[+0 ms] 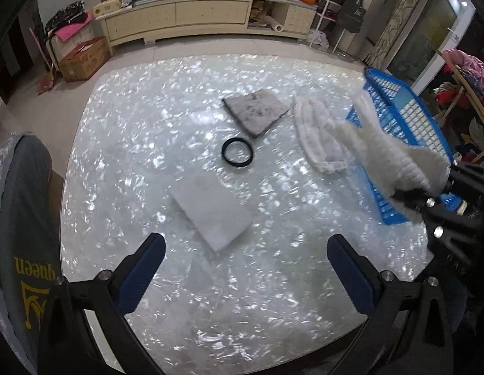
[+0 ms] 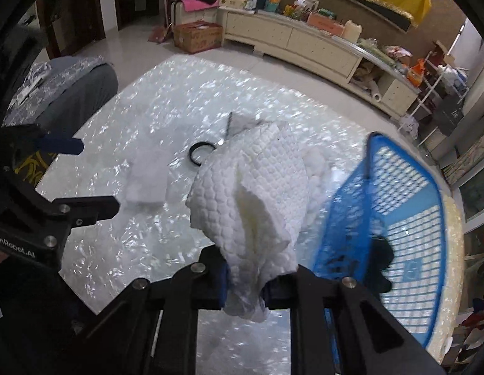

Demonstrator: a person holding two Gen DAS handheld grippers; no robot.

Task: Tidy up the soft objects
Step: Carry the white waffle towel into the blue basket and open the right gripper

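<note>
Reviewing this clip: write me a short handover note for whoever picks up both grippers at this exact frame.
Right gripper: jaws shut on a white quilted cloth, held up beside the blue basket.
Left gripper: open, empty, above the table.
On the table: white pad, grey cloth, black ring, a second white cloth next to the basket.
Done: one cloth picked up. I cannot tell if anything is in the basket yet.
Left: drop this cloth in, then likely the other soft items.
</note>
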